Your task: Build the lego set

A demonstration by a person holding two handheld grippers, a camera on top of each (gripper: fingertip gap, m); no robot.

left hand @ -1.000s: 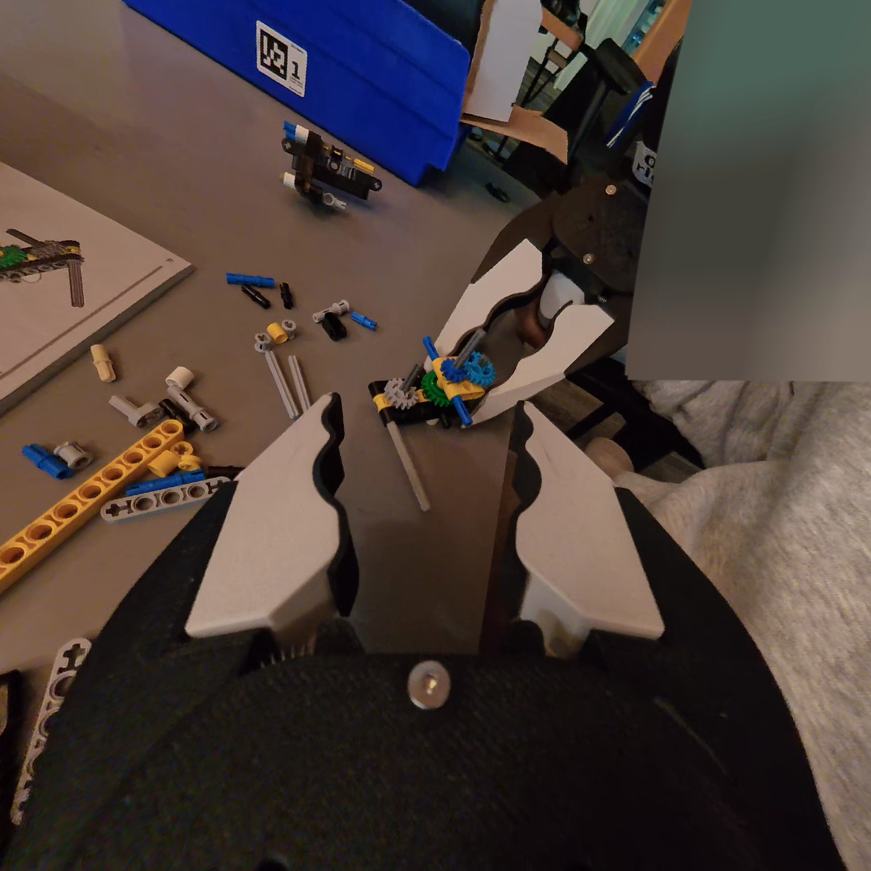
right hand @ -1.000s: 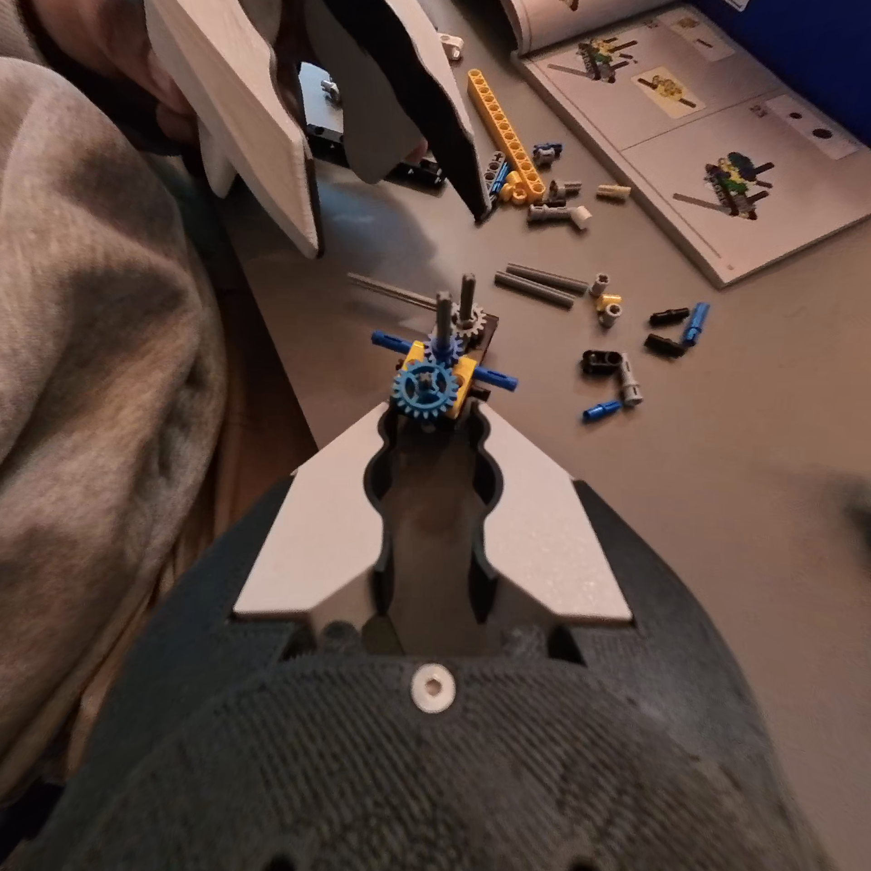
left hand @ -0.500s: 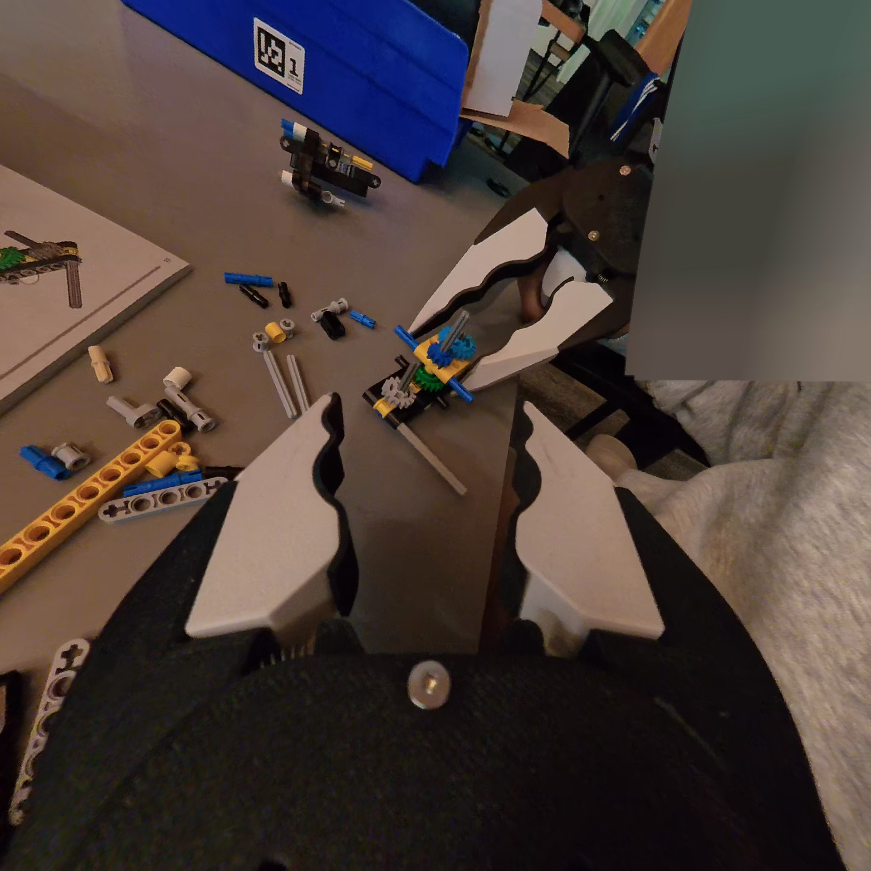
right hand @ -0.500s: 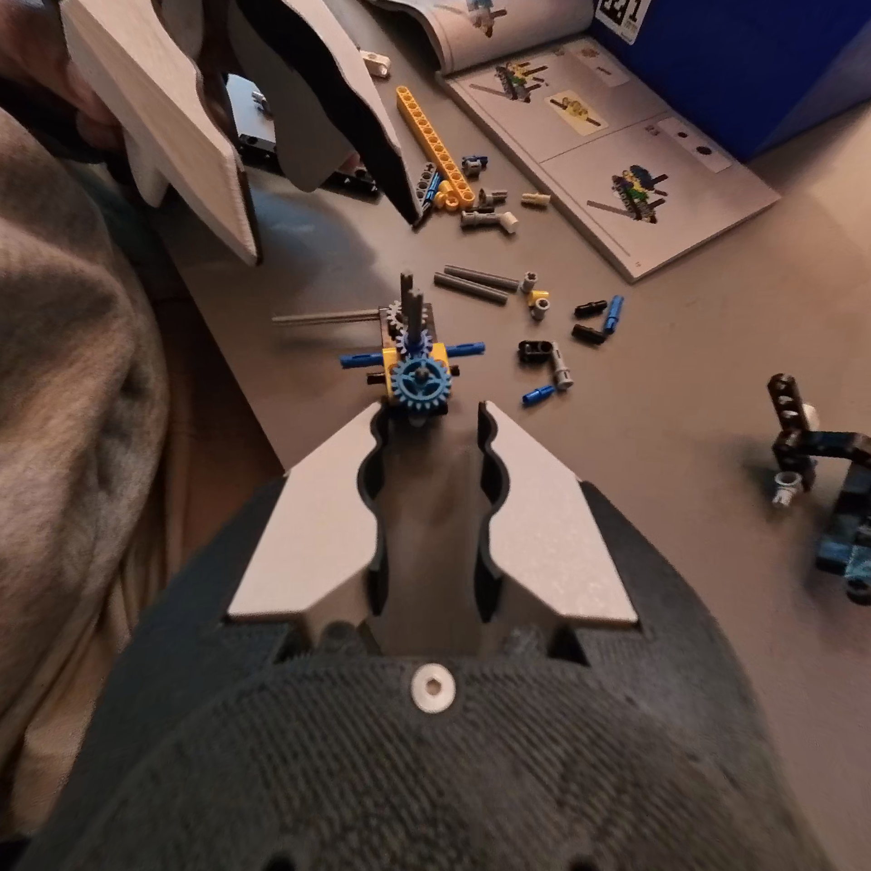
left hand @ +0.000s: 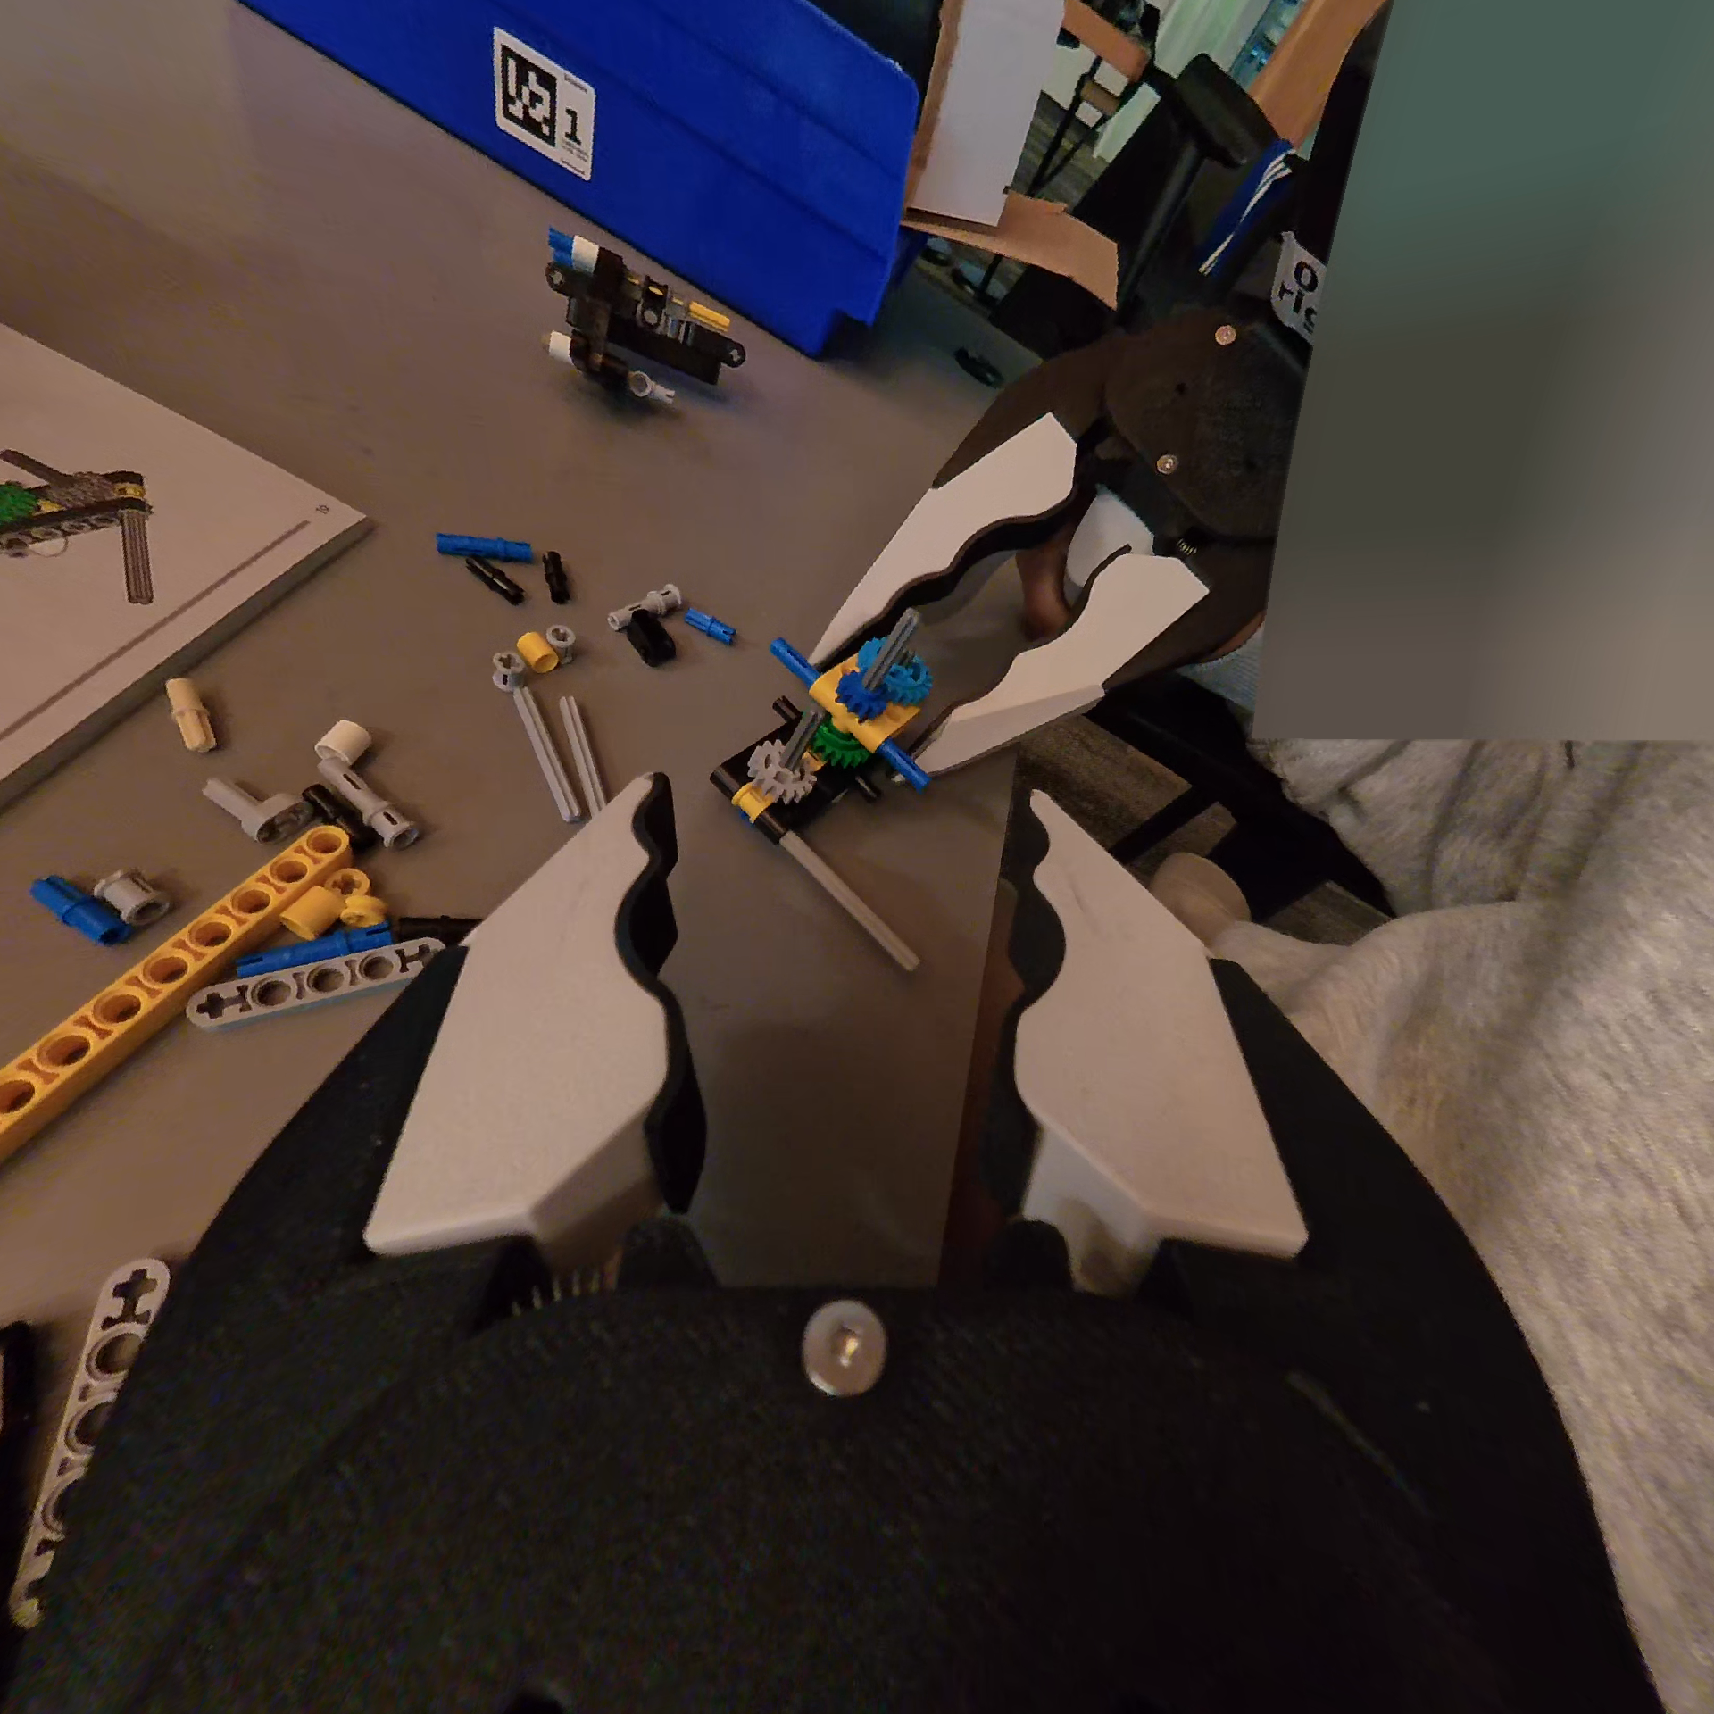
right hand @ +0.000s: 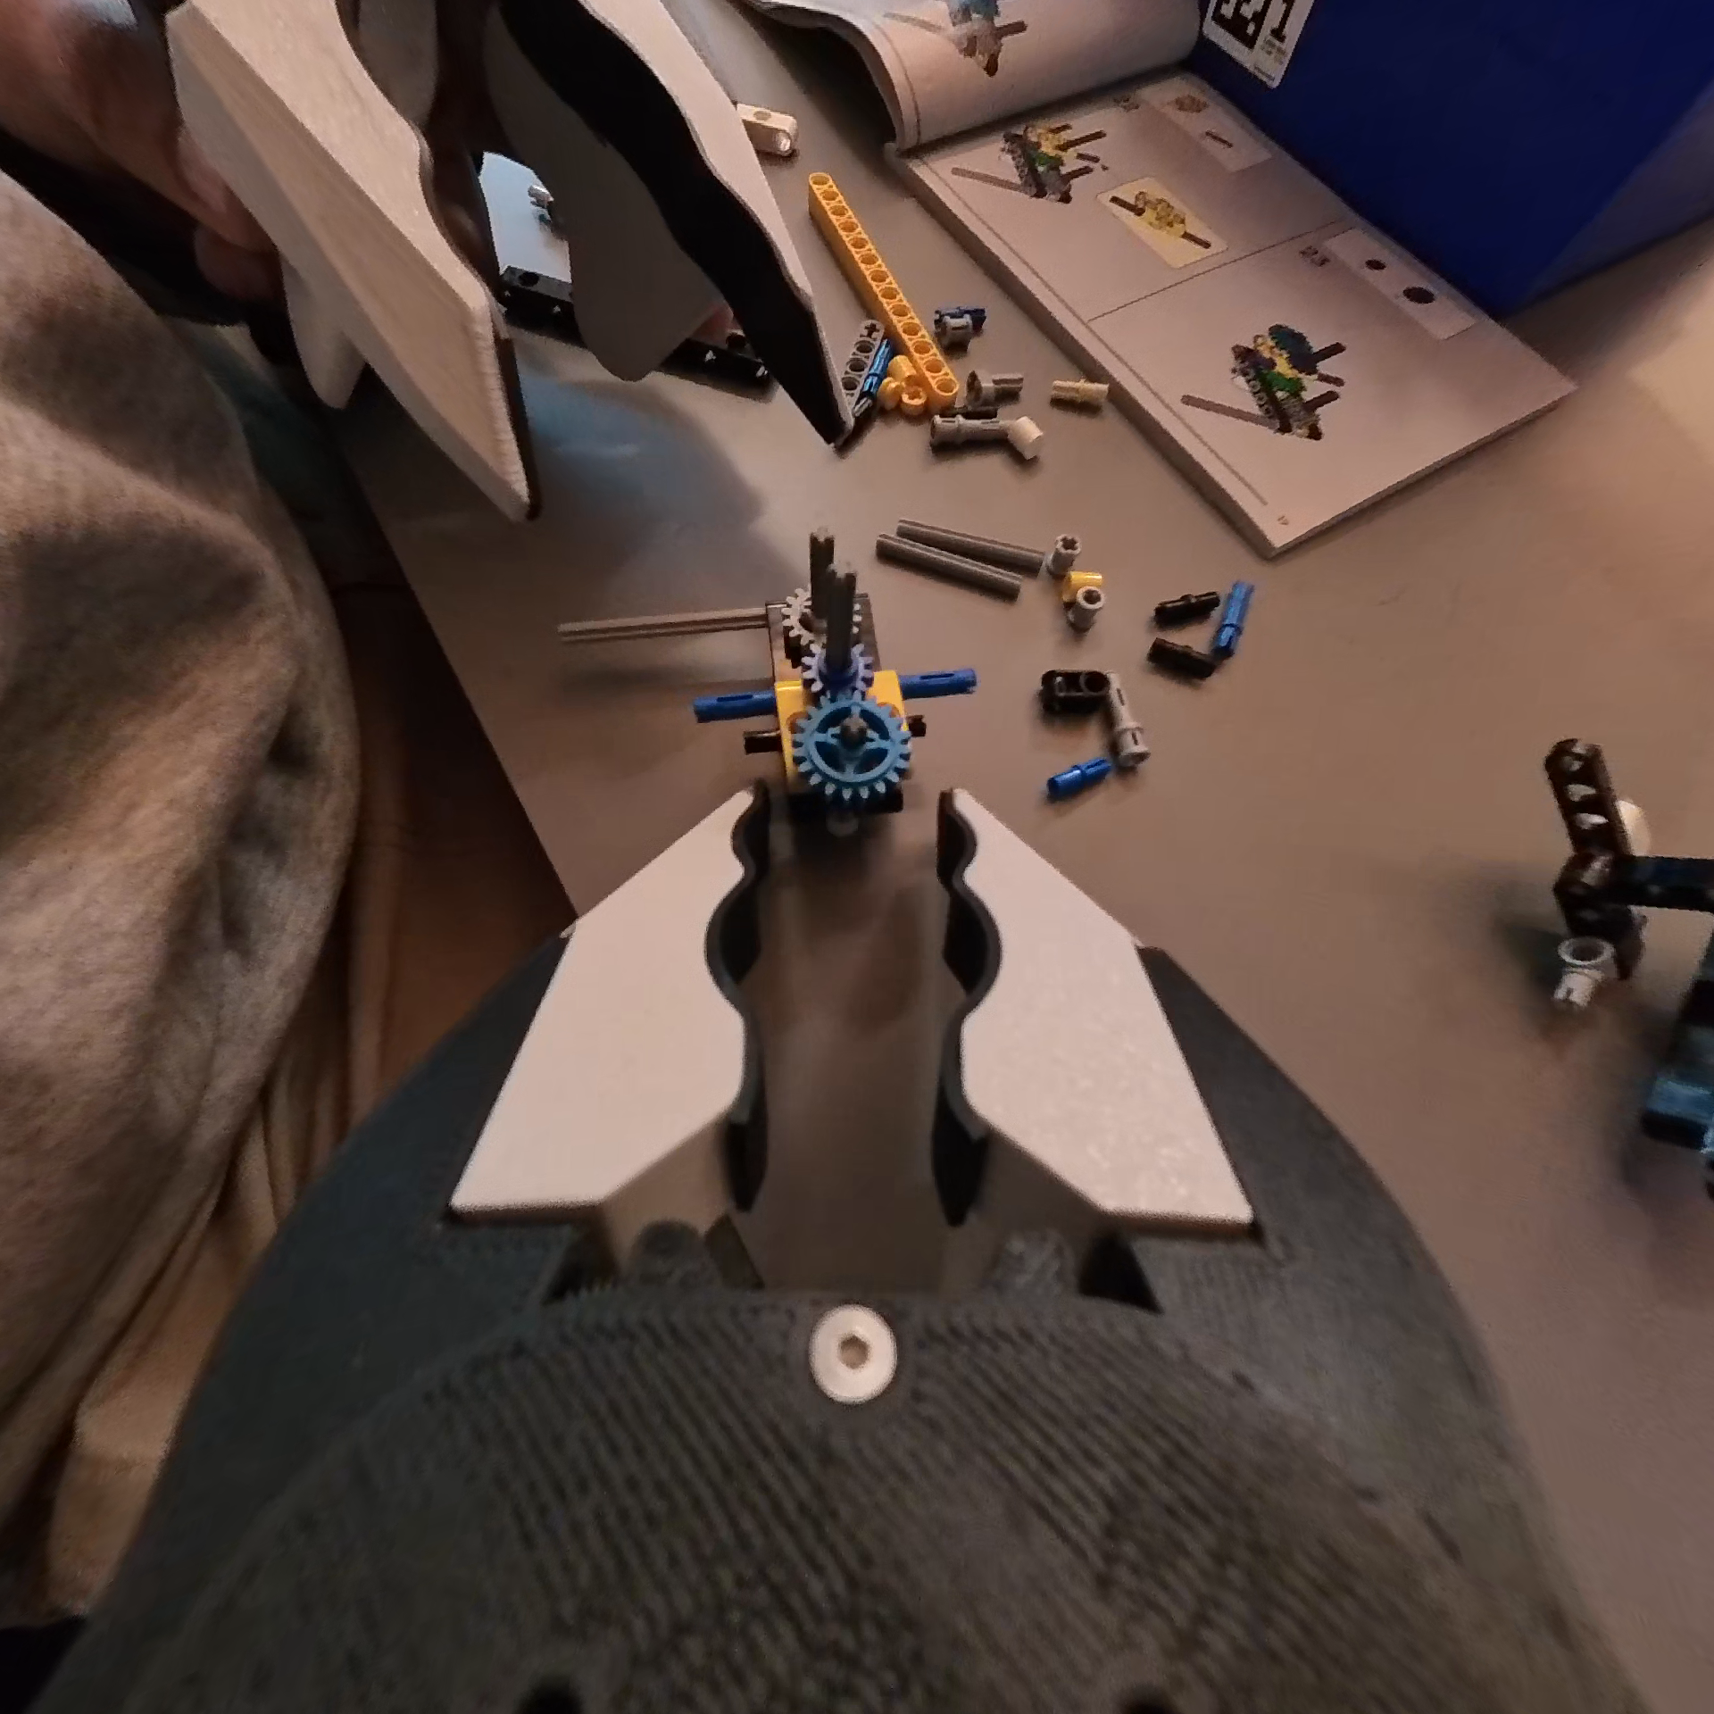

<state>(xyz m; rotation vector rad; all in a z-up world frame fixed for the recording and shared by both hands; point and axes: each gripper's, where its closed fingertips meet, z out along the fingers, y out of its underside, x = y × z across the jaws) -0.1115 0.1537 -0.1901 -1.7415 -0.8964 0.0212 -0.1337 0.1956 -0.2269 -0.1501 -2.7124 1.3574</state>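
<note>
A small gear assembly of yellow, blue, green and grey parts on a black base sits on the grey table near its edge, with a long grey axle sticking out. It also shows in the right wrist view. My right gripper is open, its fingertips flanking the assembly's near end without gripping it; it also shows in the left wrist view. My left gripper is open and empty, just short of the assembly and above the table; it also shows in the right wrist view.
Loose pins, two grey axles and a yellow beam lie left of the assembly. An instruction booklet, a black sub-assembly and a blue bin lie beyond. A person's grey sleeve is beside the table edge. My right fingertips sit around 7 centimetres from my left ones.
My right gripper has opened and let go of the gear assembly, which now rests on the table. The left gripper has stayed open and barely moved.
</note>
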